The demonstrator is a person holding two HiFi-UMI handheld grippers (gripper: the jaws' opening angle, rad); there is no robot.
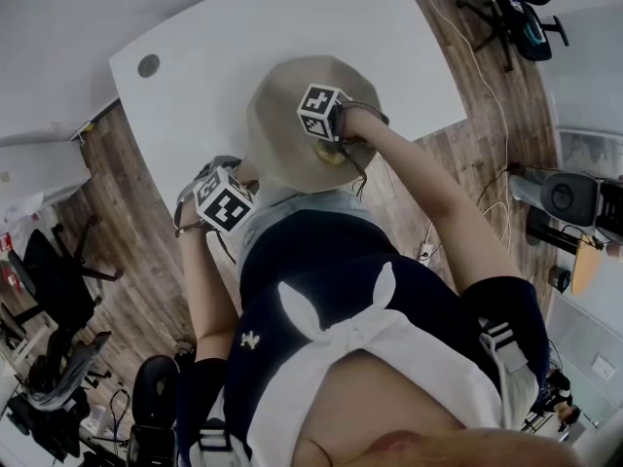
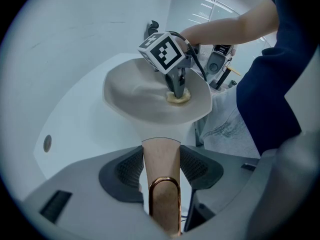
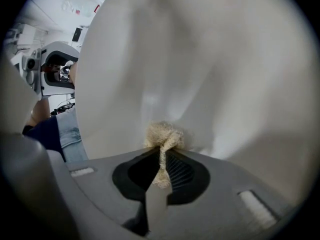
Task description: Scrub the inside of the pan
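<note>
A beige pan rests on the white table, its bowl facing up. Its wooden handle, with a copper loop at the end, lies between the pads of my left gripper, which is shut on it. My right gripper reaches down into the pan and pinches a pale yellow scrubber. The scrubber presses on the pan's inner surface near the middle. In the head view the right gripper's marker cube sits over the pan, and the left one is at the table's near edge.
The table has a round grommet hole at its far left. Around it is wooden floor with office chairs, cables and a power strip. The person's body stands close against the table's near edge.
</note>
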